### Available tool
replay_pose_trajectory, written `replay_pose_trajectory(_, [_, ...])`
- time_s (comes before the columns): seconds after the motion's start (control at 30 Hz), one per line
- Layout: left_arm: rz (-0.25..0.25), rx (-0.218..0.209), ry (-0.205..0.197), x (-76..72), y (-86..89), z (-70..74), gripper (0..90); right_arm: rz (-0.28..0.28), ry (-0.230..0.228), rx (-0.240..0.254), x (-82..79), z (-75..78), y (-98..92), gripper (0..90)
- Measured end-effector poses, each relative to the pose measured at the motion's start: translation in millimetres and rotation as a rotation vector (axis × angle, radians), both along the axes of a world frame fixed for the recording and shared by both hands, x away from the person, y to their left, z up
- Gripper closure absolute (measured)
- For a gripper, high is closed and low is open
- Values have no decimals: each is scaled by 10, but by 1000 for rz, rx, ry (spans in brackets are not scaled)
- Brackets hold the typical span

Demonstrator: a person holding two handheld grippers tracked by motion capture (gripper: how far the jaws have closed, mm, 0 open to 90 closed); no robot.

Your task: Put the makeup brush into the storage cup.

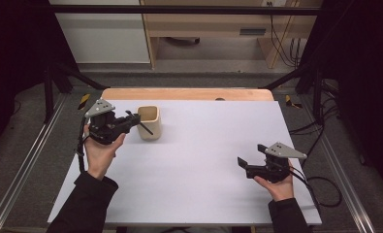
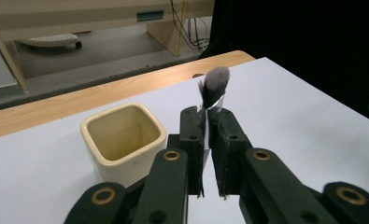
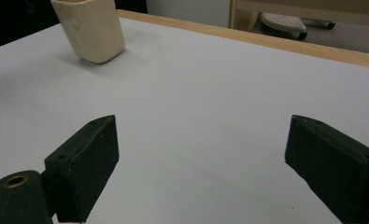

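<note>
- The left gripper [image 1: 131, 118] fingers pinch a brush [image 2: 213, 88] (bristles up), just beside the cup [image 1: 149, 122].
- The cup is nearer this hand.
- The right gripper [image 1: 241, 162] fingers are spread, far from the cup.

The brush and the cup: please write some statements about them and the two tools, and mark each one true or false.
1. The left tool is shut on the brush. True.
2. The brush already stands inside the cup. False: it is held beside the cup, bristles above the jaws.
3. The right tool grips the cup. False: its jaws stand wide open over the bare table.
4. The cup is empty. True.
</note>
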State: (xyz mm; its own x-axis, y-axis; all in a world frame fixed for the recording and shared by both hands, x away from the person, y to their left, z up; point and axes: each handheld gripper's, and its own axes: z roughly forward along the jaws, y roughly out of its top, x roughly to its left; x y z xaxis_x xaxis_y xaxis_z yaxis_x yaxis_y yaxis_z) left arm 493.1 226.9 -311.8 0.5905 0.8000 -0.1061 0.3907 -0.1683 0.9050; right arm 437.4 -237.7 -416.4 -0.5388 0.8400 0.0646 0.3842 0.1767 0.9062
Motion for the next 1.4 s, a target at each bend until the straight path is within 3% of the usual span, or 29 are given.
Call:
replay_pose_trajectory(0.37, [29,19,12,153,43,63,834,-2,2,-4,-4,-8,-10,100])
replay_pose_trajectory(0.83, [75,26,-3,278,136,240,834,3,2,-10,0,-14,-5,99])
replay_pose_trajectory(1.17, [100,33,-2,394,164,248,834,4,0,-8,1,-16,0,99])
replay_pose_trajectory(1.4, [120,28,19,513,145,176,834,6,-1,-5,-1,-13,-1,99])
